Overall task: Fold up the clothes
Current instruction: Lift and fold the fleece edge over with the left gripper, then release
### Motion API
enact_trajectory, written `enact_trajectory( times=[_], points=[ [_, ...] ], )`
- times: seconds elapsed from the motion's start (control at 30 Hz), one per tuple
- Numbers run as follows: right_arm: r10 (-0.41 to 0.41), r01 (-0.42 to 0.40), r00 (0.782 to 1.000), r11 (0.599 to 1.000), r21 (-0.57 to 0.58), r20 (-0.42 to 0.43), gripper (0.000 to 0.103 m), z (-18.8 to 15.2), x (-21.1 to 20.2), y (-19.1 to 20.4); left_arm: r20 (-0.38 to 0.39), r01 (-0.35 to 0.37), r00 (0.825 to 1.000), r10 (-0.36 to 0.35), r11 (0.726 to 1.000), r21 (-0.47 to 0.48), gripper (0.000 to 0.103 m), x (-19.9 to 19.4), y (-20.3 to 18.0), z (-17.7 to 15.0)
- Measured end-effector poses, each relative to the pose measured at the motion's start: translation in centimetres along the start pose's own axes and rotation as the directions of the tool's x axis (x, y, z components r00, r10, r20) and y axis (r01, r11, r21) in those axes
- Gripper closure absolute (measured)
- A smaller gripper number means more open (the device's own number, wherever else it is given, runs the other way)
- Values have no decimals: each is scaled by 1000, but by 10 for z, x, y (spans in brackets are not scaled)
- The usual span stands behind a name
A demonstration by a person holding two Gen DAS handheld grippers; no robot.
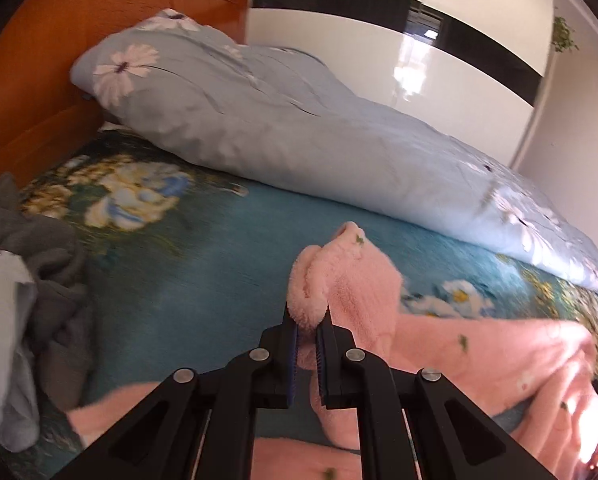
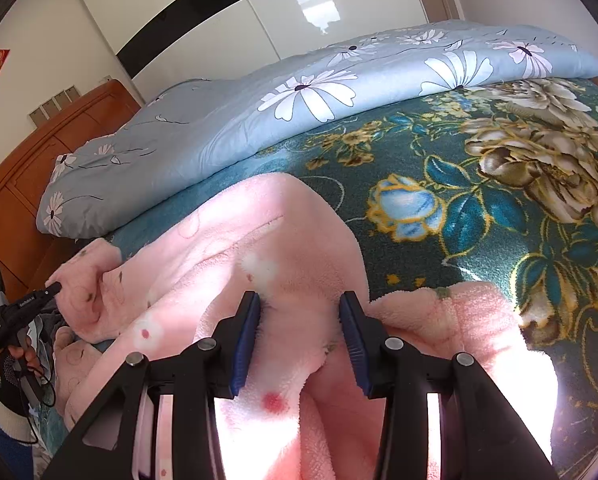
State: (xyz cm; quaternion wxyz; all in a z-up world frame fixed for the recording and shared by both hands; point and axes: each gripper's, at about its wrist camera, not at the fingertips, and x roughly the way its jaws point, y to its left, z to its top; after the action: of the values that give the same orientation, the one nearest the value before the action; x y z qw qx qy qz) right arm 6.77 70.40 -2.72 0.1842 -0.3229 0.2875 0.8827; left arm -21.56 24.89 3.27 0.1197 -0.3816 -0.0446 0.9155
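A pink fleece garment with small flower prints lies spread on the teal floral blanket. My left gripper is shut on a rolled edge of it, which sticks up past the fingertips. In the right wrist view the same garment fills the foreground. My right gripper holds a thick bunch of the fleece between its blue pads, with the jaws standing partly apart. At the far left of that view the left gripper pinches a corner of the garment, held by a gloved hand.
A light blue duvet with white flowers lies bunched along the far side of the bed. A wooden headboard stands at the left. Grey and pale blue clothes are heaped at the left edge. A glossy wardrobe is behind.
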Motion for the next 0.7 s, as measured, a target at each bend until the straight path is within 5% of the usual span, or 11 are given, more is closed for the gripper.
enact_trajectory(
  times=[0.1, 0.2, 0.23, 0.37, 0.5, 0.6, 0.7],
  points=[
    [-9, 9, 1000, 1000, -3, -2, 60, -1, 2, 1, -93, -84, 993, 74, 991, -104, 90, 14, 63, 3],
    [-33, 33, 999, 999, -24, 3, 60, -1, 1, 8, -169, -65, 985, 30, 977, -202, 82, 23, 102, -15],
    [-41, 41, 999, 999, -34, 6, 60, -1, 0, 10, -169, -52, 985, 14, 974, -222, 71, 20, 108, -23],
    [-53, 53, 999, 997, -55, 10, 60, -3, -12, 19, -147, 3, 988, -42, 966, -260, 53, -6, 116, -47],
    [-10, 11, 1000, 997, -83, 16, 60, -20, -47, 29, -117, -73, 992, 46, 968, -241, 37, -44, 117, -76],
    [26, -25, 1000, 997, -69, 11, 58, -49, -85, 28, -146, -124, 985, 90, 960, -251, 34, -54, 122, -101],
    [-10, 10, 1000, 995, -98, -4, 50, -84, -118, 23, -214, -75, 977, 6, 945, -317, 34, -42, 129, -121]
  ],
)
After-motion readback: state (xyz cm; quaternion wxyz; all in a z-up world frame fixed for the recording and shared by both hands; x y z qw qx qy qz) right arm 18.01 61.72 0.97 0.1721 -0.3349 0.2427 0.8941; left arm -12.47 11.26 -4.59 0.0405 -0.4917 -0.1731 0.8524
